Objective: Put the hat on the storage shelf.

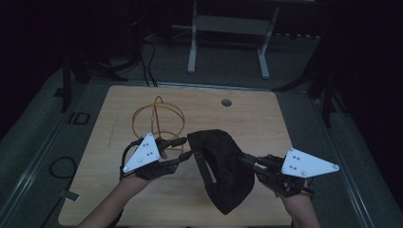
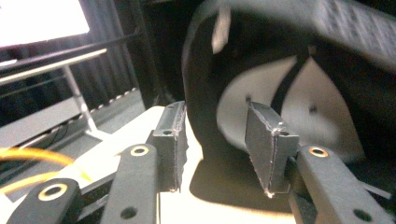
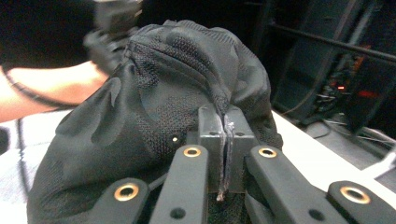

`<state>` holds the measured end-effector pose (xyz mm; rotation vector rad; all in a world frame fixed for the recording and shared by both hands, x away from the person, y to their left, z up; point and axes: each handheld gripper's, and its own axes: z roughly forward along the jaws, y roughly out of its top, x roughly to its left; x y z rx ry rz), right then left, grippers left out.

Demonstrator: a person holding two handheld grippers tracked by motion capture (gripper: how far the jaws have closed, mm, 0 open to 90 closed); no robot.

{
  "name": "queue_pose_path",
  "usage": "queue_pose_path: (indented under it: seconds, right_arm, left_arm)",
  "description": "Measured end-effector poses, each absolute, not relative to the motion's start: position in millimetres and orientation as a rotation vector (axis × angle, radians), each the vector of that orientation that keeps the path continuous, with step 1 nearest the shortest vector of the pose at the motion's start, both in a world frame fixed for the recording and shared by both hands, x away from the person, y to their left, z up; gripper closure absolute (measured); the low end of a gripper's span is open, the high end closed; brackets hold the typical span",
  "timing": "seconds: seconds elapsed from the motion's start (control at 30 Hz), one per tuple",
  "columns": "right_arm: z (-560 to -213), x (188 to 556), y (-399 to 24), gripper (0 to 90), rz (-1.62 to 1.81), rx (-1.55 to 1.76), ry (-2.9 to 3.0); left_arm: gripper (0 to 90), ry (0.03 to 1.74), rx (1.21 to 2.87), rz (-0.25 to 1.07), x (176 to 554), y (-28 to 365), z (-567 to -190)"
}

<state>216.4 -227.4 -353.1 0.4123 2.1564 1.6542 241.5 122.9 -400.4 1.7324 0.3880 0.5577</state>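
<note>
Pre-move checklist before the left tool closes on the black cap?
1. Right tool shut on the black cap: ok, fabric pinched between its jaws.
2. Left tool open: ok, jaws apart.
3. Cap edge between the left jaws: cannot tell; the left gripper view shows it just beyond the tips.
4. Cap lifted off the table: cannot tell; its lower part hangs near the surface.
5. Orange wire stand clear of the left tool: ok, it sits behind it.
</note>
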Motion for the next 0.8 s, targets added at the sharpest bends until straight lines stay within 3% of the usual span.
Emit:
queue_pose_path:
  seconds: [0.4, 0.5, 0.7, 0.8]
  right_arm:
    - [-327, 252, -216, 88.4, 1.563, 0.537, 2.001]
    - [-317, 261, -206, 88.4, 1.542, 0.531, 1.983]
    - [-298, 281, -181, 88.4, 1.532, 0.508, 1.980]
    - [-292, 290, -166, 88.4, 1.516, 0.497, 1.985]
  left_arm:
    - [57.6, 0.530, 1.763, 0.562, 222, 162, -431]
    - [52.5, 0.569, 1.761, 0.559, 220, 171, -443]
    - [14.6, 0.643, 1.777, 0.553, 213, 176, -473]
    - [7.5, 0.693, 1.778, 0.546, 207, 180, -490]
